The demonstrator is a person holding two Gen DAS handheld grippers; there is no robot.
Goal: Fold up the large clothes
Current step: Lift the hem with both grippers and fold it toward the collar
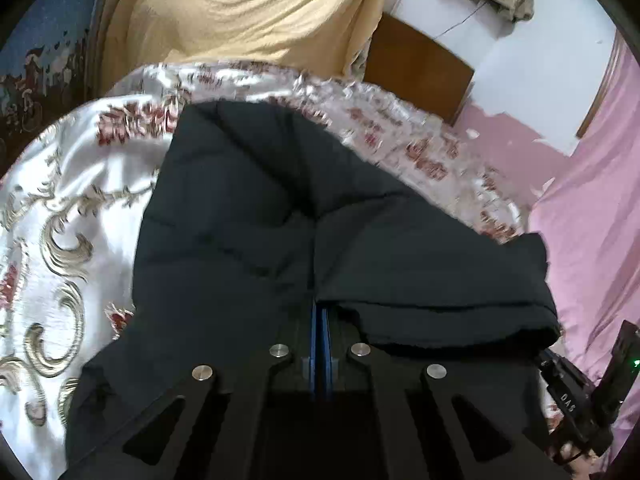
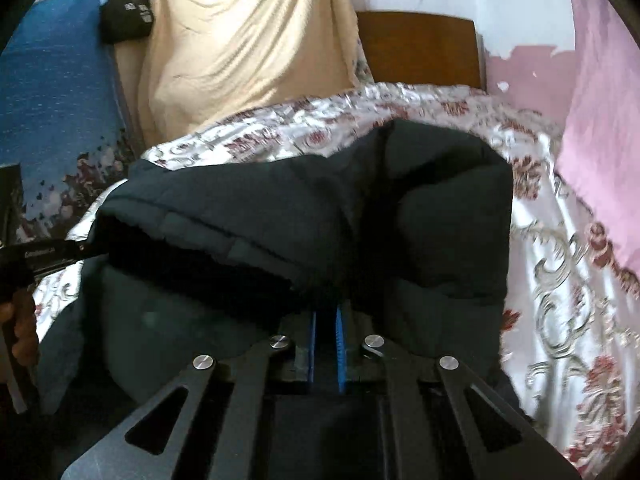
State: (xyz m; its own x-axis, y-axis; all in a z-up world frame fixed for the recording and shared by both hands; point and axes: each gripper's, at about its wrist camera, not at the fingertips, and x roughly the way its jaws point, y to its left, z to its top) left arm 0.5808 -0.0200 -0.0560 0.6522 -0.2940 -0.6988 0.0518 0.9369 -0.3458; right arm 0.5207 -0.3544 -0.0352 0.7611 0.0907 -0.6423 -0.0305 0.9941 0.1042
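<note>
1. Gripping item, left gripper (image 1: 320, 312): blue-padded jaws clenched on a fold of the dark padded jacket (image 1: 248, 208); cloth emerges from between the pads at 12 o'clock.
2. Gripping item, right gripper (image 2: 326, 312): jaws pinched on the same jacket (image 2: 280, 208), a dark strip of fabric showing between the blue pads.
3. Dark padded jacket: quilted, bunched and partly doubled over; lies on the floral bedspread (image 1: 80, 184), filling the centre of both wrist views, with one thick folded edge running toward 3 o'clock in the left view and toward 9 o'clock in the right view.
4. Floral bedspread: satin, cream with red flowers and gold scrolls, visible around the jacket from 9 to 2 o'clock.
5. Tan draped cloth (image 2: 248, 48): at 12 o'clock beyond the bed.
6. Wooden headboard (image 2: 416, 48): at 1 o'clock.
7. Pink curtain (image 1: 592, 208): at 3 o'clock.
8. Black bag (image 2: 126, 20): at 11 o'clock in the right view.
</note>
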